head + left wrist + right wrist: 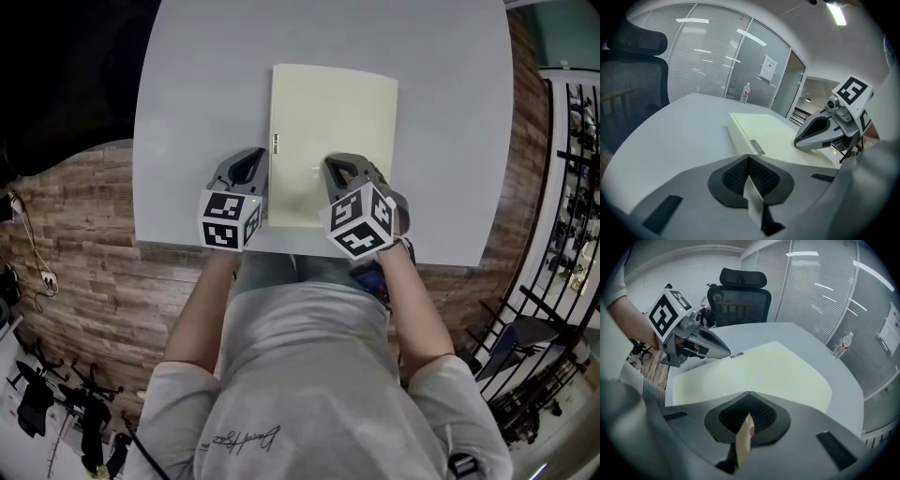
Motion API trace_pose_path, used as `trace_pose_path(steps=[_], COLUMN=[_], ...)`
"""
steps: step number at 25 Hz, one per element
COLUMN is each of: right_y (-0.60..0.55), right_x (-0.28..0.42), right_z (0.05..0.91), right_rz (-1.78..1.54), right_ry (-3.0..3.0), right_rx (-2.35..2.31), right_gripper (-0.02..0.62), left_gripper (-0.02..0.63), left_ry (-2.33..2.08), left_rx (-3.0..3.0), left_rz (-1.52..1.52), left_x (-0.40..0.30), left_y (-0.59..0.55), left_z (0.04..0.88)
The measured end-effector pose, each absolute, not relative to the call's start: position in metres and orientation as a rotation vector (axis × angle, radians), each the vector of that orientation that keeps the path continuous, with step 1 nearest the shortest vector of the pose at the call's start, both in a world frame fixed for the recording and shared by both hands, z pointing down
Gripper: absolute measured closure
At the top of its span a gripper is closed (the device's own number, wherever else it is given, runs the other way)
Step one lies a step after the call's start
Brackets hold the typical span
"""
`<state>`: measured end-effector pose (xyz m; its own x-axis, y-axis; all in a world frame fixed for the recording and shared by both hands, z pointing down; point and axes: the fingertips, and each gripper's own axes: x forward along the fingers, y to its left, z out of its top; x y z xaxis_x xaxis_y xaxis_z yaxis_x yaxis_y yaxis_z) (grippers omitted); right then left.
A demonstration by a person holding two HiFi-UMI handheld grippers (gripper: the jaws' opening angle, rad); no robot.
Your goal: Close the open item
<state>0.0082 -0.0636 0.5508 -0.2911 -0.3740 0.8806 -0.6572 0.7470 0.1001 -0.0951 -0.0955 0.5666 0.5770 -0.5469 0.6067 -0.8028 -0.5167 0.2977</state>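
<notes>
Head view shows the pale cream flat folder (333, 122) lying in the middle of the light grey tabletop (197, 112), its cover apparently already down. The left claw (254, 154) sits pressed together just beside the labelled spine. The right claw (330, 162) rests on the cover, also pressed together. The cream sliver behind its pads is probably the folder seen through a gap. The folder looks light, thin and smooth, so it would likely slide. The free edge opposite the spine looks like the place to take hold.
</notes>
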Motion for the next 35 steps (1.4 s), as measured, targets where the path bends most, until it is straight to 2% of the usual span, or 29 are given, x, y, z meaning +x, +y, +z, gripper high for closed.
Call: trace_pose_path(steps=[5, 12, 23, 35], right_y=[-0.061, -0.072, -0.065, -0.050], right_x=[0.013, 0.030, 0.075, 0.082], right_z=[0.547, 0.522, 0.467, 0.403], right_rz=[0.346, 0.593, 0.586, 0.522], right_ry=[-1.924, -2.139, -2.218, -2.321], right_rx=[0.821, 1.036, 1.291, 1.388], right_gripper=[0.583, 0.582, 0.583, 0.582], left_gripper=[0.597, 0.597, 0.597, 0.597], left_ry=[-1.079, -1.050, -0.997, -0.956], left_rx=[2.266, 2.321, 2.437, 2.563], left_rz=[0.607, 0.641, 0.543, 0.449], left_x=[-0.095, -0.093, -0.070, -0.053], left_y=[-0.099, -0.095, -0.094, -0.088], left_z=[0.560, 0.543, 0.484, 0.417])
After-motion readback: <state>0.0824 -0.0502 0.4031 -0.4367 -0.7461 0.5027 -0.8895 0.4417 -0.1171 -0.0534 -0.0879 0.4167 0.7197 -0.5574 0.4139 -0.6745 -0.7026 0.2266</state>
